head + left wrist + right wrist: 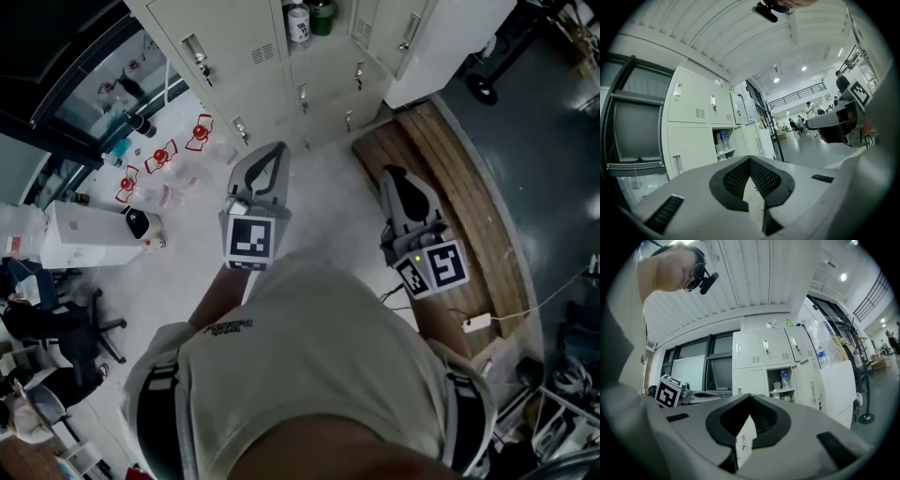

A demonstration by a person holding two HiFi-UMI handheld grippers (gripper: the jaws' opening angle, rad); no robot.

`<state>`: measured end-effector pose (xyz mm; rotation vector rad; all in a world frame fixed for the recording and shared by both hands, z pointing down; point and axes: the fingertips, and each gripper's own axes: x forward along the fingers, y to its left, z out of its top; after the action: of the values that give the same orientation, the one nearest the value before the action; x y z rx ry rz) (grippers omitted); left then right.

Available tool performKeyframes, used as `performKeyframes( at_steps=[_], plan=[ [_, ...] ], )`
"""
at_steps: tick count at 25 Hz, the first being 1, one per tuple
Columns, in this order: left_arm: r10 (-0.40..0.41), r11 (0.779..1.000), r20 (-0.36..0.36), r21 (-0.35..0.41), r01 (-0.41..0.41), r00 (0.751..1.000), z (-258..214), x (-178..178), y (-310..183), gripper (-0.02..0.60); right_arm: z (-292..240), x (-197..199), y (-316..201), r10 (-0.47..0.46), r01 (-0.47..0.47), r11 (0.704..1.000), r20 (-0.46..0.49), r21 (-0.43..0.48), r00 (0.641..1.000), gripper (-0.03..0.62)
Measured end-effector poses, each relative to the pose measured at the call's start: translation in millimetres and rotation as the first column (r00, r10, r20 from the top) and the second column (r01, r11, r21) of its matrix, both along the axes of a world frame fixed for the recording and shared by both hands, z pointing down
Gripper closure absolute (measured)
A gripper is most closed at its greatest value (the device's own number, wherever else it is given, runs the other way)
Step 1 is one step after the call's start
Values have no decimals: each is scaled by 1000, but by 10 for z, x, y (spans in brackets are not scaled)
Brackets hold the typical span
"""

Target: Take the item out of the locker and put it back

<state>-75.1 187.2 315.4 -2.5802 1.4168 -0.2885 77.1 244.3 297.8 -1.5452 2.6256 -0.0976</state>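
The bank of white lockers [244, 56] stands ahead of me. One compartment is open [309, 23] and holds a clear water bottle [298, 21] and a green item [322, 13]. The same bottle [723, 139] [783, 379] stands on the open compartment's shelf in both gripper views. My left gripper [272, 150] [750, 161] is shut with nothing in it, held well short of the lockers. My right gripper [392, 173] [750, 401] is also shut and empty, level with the left one and to its right.
A wooden platform [459, 197] lies on the floor at the right, with a cable and white adapter [478, 322] beside it. A low white cabinet [94, 234], red-topped objects [159, 155] and an office chair [56, 328] are at the left. People [808, 110] stand far off.
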Motion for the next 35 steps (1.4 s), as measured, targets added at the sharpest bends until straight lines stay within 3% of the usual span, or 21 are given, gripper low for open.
performKeyframes(
  at_steps=[9,18,25,35],
  plan=[
    [-28,1000,3,0,28,1000,47,230,138,568,32,251,24,-32,32,999,28,15,999,591],
    [-26,1000,7,13,26,1000,51,278,-71,568,19,252,-196,-51,49,998,50,33,997,591],
    [2,1000,1,10,-2,1000,174,316,-480,568,188,254,-551,-26,26,1000,19,13,999,591],
    [23,1000,-1,-20,-23,1000,246,257,-1455,568,247,160,-1502,-5,5,1000,12,-26,1000,591]
  ],
)
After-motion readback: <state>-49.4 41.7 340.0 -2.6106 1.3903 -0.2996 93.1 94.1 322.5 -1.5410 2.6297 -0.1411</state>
